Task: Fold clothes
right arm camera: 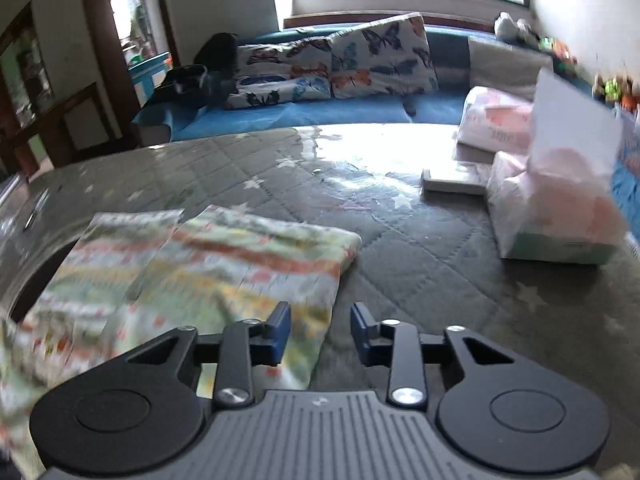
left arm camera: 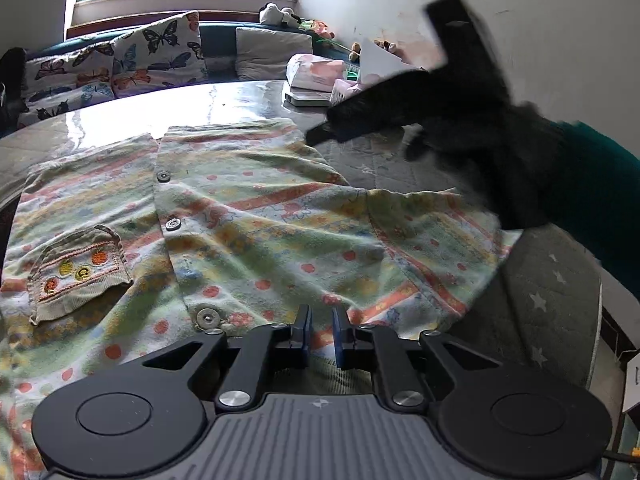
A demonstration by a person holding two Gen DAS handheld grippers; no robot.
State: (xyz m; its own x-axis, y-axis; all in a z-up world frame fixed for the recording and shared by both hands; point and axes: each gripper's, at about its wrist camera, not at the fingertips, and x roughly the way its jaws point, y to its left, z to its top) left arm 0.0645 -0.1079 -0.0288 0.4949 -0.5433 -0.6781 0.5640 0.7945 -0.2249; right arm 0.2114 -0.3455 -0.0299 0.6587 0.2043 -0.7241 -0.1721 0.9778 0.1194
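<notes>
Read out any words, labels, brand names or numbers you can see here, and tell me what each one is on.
None can be read.
Pink and white tissue packs: there is print, too blurred to read.
White label at the table's right edge: dark marks, cut off by the frame.
Striped floral button-up shirt: only embroidered shapes on its pocket.

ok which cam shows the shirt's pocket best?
Left wrist. The pocket lies in full, sharp view on the shirt, left of the snap buttons. The right wrist view shows only a blurred part of the shirt; no pocket is visible there.
</notes>
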